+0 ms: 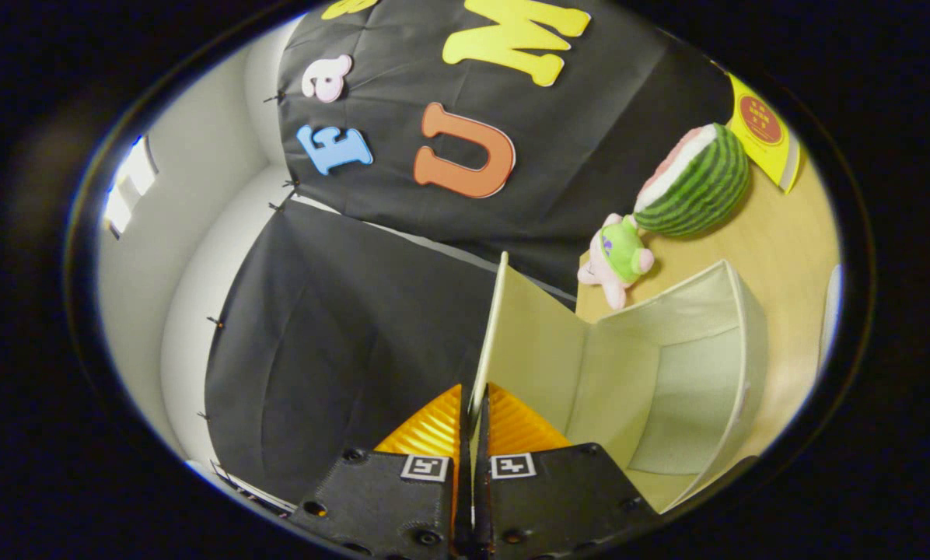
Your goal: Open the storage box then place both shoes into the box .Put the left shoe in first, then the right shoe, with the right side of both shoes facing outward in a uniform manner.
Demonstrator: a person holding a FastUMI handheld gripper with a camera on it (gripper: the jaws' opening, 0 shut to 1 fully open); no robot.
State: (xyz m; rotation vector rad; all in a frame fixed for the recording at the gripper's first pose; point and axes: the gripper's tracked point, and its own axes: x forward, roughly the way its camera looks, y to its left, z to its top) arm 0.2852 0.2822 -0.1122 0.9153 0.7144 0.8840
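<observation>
Claw clenched on the thin edge of the storage box's lid, both fingers pressing it.

Lid swung up and standing on edge, running from between the fingers forward; storage box open just beside and ahead, cavity bare, resting on the desk. Beyond the box, well apart: watermelon plush, small plush toy, yellow carton. Box's near corner cut off; view tilted. Shoes not made out.
</observation>
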